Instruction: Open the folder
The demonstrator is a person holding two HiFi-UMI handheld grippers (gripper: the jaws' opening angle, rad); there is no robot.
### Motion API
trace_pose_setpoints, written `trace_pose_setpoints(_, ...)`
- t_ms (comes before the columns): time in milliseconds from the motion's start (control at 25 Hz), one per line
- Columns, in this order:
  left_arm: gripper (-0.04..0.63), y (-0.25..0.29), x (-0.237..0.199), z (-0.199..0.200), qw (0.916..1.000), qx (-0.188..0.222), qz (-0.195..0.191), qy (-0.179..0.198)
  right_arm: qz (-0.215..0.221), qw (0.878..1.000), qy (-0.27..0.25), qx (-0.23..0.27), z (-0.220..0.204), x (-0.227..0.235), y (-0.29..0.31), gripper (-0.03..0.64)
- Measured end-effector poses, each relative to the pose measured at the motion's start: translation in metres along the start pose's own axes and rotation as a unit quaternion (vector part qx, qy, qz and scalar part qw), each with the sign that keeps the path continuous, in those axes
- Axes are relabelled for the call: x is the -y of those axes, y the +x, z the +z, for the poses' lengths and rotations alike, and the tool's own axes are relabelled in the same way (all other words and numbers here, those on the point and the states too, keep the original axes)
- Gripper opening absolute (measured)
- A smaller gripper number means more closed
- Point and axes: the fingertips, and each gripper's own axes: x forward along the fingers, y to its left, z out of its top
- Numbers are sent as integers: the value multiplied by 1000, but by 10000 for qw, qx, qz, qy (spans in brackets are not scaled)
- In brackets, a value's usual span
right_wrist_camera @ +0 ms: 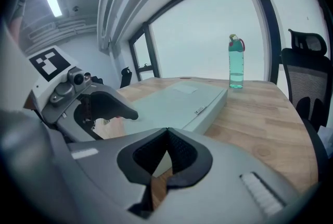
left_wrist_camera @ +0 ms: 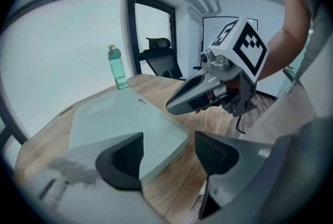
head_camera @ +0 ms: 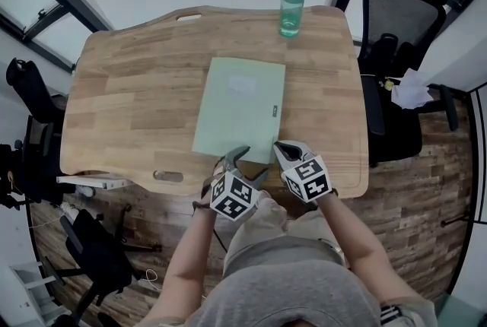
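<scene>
On the light wooden table (head_camera: 129, 97), a pale green, flat rectangular folder (head_camera: 240, 109) lies closed, its long sides running away from the person and a small dark label near its right edge. Beyond the folder's far right corner, well apart from it, a translucent green water bottle (head_camera: 291, 7) with a yellow-and-pink cap stands upright. To the folder's right, off the table, is a black mesh office chair (head_camera: 396, 21).

Both tools are at the folder's near edge. The left gripper (head_camera: 247, 163) is tilted downward with its jaws spread wide. In the left gripper view the folder's near right corner shows in the gap between the dark pads, and neither pad presses on it. The right gripper (head_camera: 283, 150) is just beside the left one, at the folder's near right corner, also pointing down toward the cover. Its jaws are pressed together tip to tip with nothing between them. Whether either tool touches the cover cannot be made out.
</scene>
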Motion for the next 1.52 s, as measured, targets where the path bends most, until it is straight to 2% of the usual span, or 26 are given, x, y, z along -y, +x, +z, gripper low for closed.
trace_pose_setpoints(360,307,19,-7,-18,9953,-423,217,844,-103,9995,72,-305,-17,5,13,0)
trace_pose_setpoints(760,287,25,-17,-19,9837,-513,712,1572,23,9986,335,-407,-20,6,15,2)
trace_pose_setpoints(960,261,19,-14,-16,9840,-457,638,1598,70,9987,308,-411,-19,6,14,2)
trace_pose_setpoints(1160,203,9,-11,-8,9872,-223,591,1466,71,9986,353,-390,-20,7,14,2)
trace_pose_setpoints(1520,112,-31,-18,21,9902,498,817,1022,26,9989,263,-386,-21,8,14,2)
